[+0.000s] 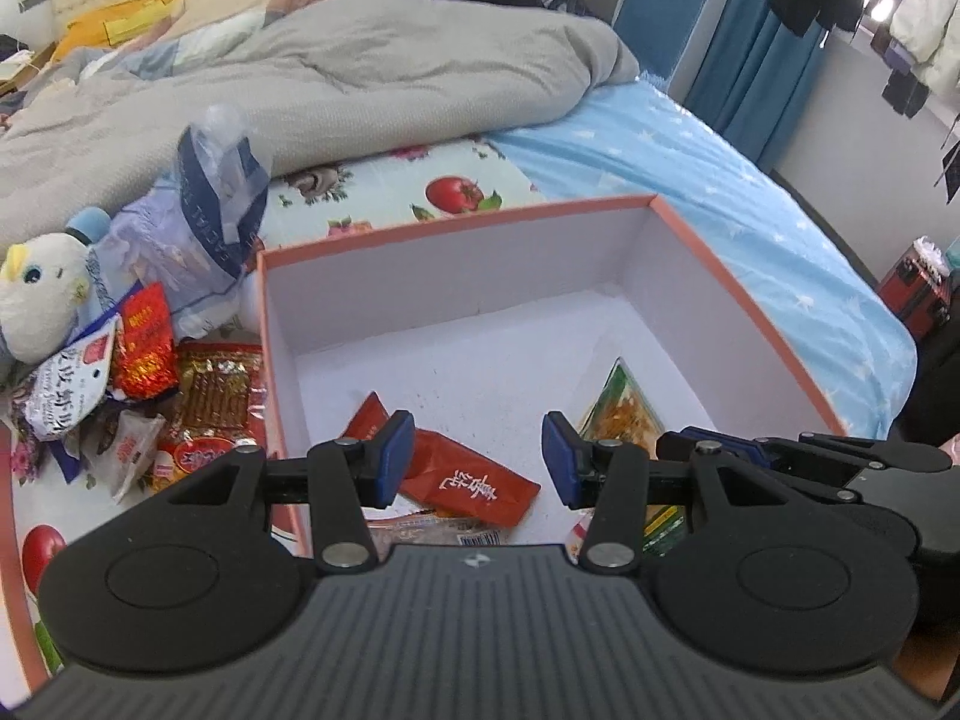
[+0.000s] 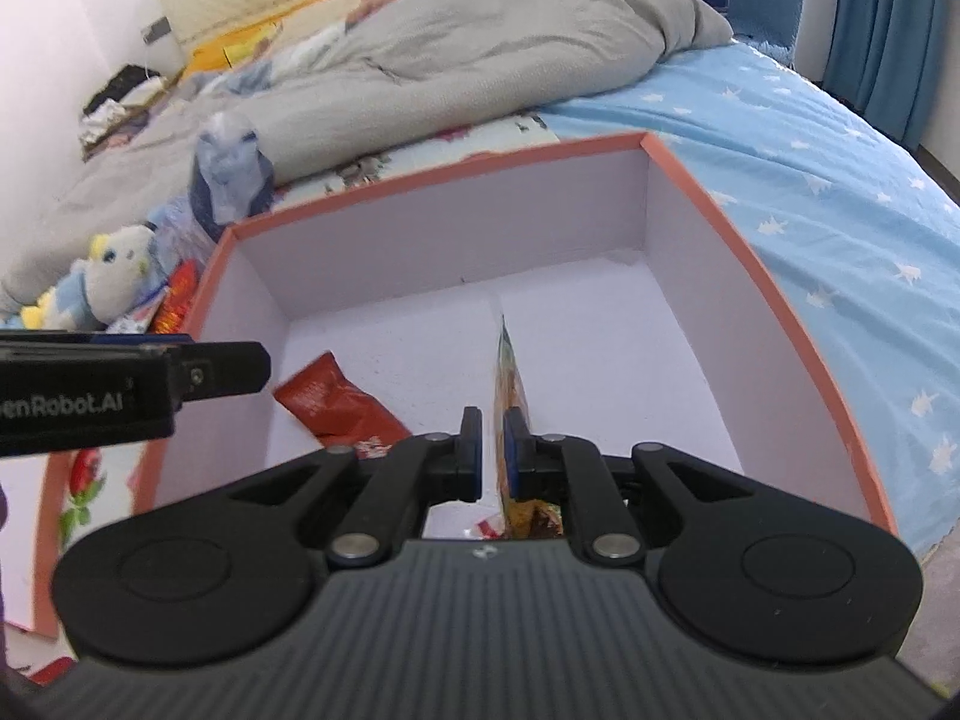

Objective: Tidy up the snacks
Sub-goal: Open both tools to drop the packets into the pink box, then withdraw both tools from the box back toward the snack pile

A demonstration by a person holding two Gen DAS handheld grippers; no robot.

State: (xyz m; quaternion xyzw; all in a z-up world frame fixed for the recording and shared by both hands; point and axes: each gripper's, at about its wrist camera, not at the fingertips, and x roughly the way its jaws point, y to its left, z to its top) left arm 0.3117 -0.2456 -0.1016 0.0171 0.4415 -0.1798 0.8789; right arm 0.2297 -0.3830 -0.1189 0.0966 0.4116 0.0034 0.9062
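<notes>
The box (image 1: 750, 306) was white inside with a salmon-pink rim. A red packet (image 1: 474, 480) with pale characters lay in it. The bedsheet (image 1: 720, 180) was light blue with white stars, the quilt (image 1: 360, 72) grey, the cloth (image 1: 456, 180) printed with tomatoes.

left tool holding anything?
No: the left tool is open over the box, nothing between its pads, and the red packet lies on the box floor below.

Left hand-held gripper (image 2: 90, 396) — "enRobot.AI" on its side.
</notes>
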